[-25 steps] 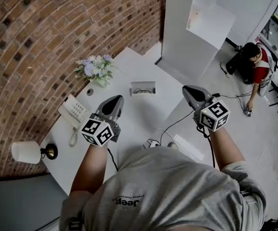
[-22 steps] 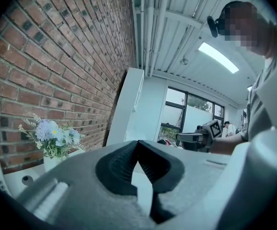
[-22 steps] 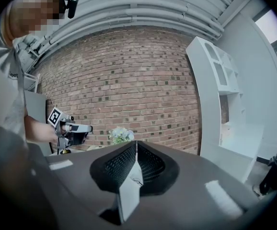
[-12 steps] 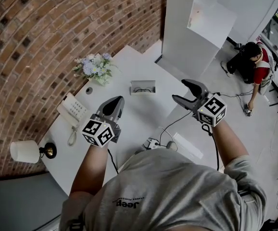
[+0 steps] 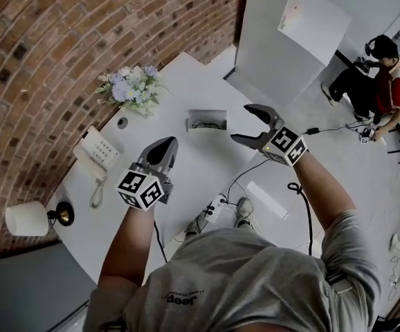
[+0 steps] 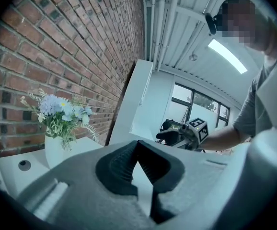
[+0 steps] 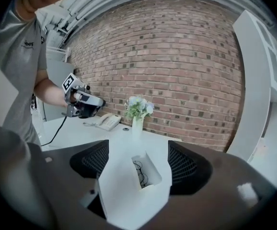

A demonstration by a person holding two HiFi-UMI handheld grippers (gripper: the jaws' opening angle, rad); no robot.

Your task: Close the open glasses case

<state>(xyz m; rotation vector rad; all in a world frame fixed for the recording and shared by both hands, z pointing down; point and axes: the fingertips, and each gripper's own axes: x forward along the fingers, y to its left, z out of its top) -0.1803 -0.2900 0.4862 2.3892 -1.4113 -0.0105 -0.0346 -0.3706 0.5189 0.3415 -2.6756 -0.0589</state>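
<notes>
The open white glasses case point(image 5: 207, 120) lies on the white table point(image 5: 186, 171) with dark glasses inside it. My right gripper point(image 5: 245, 124) hovers just right of the case, apart from it. Its jaws have just been opening and hold nothing. In the right gripper view the case point(image 7: 145, 171) shows ahead, framed by the spread fingers point(image 7: 93, 162). My left gripper point(image 5: 163, 146) hangs over the table nearer to me, left of the case, its tips together on nothing. In the left gripper view its dark pads point(image 6: 117, 169) meet at their tips.
A vase of flowers point(image 5: 127, 88), a small round disc point(image 5: 122, 122), a telephone point(image 5: 96, 151) and a lamp point(image 5: 30, 220) stand along the brick wall. A power strip point(image 5: 214, 209) with cables lies at the near edge. A white cabinet point(image 5: 283, 33) rises behind; a person point(image 5: 380, 81) sits on the floor.
The right gripper went from shut to wide open and swung left and down towards the case. The left gripper sank a little and stayed shut.
</notes>
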